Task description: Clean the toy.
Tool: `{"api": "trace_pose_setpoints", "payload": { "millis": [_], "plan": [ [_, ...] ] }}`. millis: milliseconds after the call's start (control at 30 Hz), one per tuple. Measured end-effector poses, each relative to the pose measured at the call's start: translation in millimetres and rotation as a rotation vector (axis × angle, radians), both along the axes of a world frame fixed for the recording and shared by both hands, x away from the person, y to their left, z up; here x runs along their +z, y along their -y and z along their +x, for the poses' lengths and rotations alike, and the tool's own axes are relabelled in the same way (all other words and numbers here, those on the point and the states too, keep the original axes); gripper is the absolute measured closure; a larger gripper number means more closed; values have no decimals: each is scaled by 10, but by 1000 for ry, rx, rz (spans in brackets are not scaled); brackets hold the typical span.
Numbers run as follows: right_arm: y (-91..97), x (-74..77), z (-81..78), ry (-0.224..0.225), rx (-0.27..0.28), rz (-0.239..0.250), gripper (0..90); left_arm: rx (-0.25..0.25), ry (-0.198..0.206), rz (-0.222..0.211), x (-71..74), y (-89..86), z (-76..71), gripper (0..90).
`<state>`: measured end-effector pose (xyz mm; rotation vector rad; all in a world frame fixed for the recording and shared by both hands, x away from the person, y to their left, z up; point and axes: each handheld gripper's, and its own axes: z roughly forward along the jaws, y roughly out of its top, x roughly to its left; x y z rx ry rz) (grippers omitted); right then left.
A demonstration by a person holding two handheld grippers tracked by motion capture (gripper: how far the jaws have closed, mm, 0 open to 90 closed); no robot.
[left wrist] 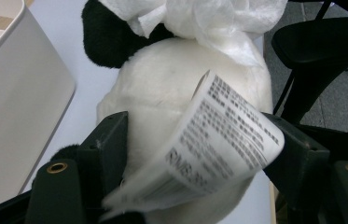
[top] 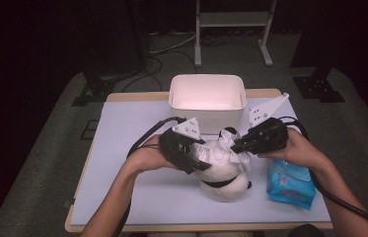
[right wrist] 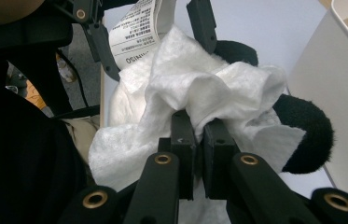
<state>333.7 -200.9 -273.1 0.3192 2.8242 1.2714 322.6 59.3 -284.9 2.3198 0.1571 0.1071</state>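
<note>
Panda plush (top: 223,170) at frame centre is mid-wipe: right hand-held gripper (top: 238,146) pinches a white wipe (right wrist: 199,93), left hand-held gripper (top: 196,160) loosely straddles its body; next, rub onward.

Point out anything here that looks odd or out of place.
The panda plush lies on the table with a crumpled white wipe bunched over its head, pinched by the right gripper. Its printed tag curls loose between the left gripper's jaws. Nothing looks spilled or damaged.
</note>
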Motion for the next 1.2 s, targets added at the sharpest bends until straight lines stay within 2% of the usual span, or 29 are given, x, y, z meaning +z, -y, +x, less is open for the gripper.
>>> {"api": "trace_pose_setpoints", "payload": {
  "millis": [200, 400, 900, 1033, 1200],
  "plan": [
    [89, -30, -15, 0, -14, 5, 844, 12, -5, -25, -27, -66, -4, 273],
    [175, -45, -30, -3, -30, 6, 844, 34, -18, -31, -93, -146, 2, 259],
    [318, -79, -65, 11, -57, -3, 845, 63, -96, -78, -370, -221, 89, 238],
    [343, -79, -80, 12, -55, -7, 845, 67, -114, -66, -456, -201, 124, 237],
    [396, -90, -104, 21, -62, -5, 845, 43, -142, -70, -568, -117, 171, 233]
  ]
}}
